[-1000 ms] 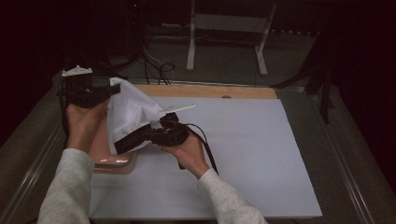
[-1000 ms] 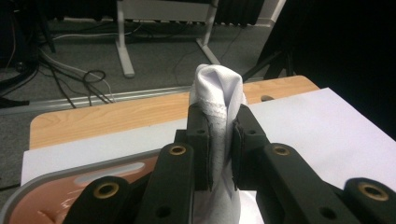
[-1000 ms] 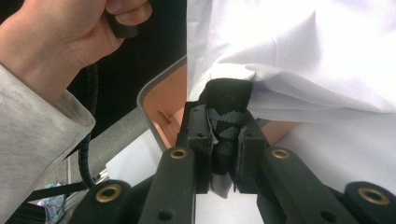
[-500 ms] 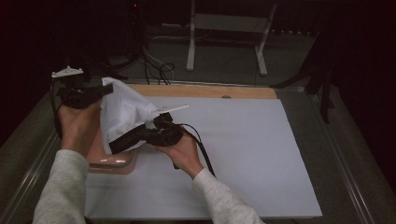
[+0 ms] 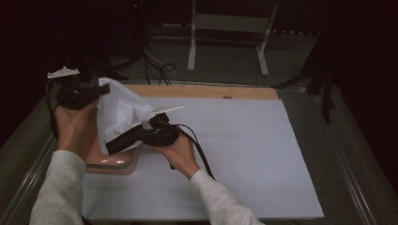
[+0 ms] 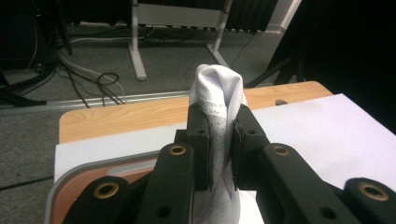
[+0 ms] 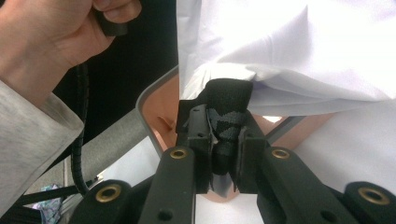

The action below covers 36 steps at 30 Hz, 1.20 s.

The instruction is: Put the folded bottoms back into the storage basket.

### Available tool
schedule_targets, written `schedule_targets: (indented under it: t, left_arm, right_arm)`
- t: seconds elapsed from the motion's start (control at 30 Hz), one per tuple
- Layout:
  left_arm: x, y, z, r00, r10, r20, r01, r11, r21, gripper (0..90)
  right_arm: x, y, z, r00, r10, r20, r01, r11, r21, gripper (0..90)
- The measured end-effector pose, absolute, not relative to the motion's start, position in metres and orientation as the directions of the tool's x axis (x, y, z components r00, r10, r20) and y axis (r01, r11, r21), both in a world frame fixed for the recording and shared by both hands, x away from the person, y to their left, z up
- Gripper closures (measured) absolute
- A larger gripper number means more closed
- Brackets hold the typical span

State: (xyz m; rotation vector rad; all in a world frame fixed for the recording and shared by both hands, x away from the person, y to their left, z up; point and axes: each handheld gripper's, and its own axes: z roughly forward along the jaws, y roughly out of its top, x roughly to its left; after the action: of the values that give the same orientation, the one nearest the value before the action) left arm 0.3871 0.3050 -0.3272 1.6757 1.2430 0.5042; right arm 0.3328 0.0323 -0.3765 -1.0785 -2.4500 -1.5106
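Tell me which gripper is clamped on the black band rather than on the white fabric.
The right gripper: its jaws pinch the garment's black band. The left gripper instead grips a bunched fold of the white fabric.

Counted on the table: one white cloth [image 5: 119, 112] with one black band [image 7: 227, 114] along its edge, one pink tray [image 5: 112, 161], one white sheet [image 5: 244, 154] and one wooden board [image 5: 206, 91]. Two hand-held grippers are present: one left gripper [image 5: 96, 89] and one right gripper [image 5: 115, 143]. Beyond the table stands one white stand [image 5: 227, 35].

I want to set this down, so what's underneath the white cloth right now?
Below the white cloth sits a pinkish tray at the table's left edge. Its near rim shows; the cloth covers most of the inside, so any contents stay hidden.
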Motion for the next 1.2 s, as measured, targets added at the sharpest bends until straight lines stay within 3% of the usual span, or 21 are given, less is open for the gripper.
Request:
schedule_targets:
  t: [1.2]
  left_arm:
    - [0.376, 0.342, -0.337, 0.349, 0.916, -0.199, 0.501, -0.002, 0.865, 80.5]
  right_arm:
    - [0.332, 0.067, -0.389, -0.759, 0.519, 0.394, 0.592, 0.298, 0.749, 80.2]
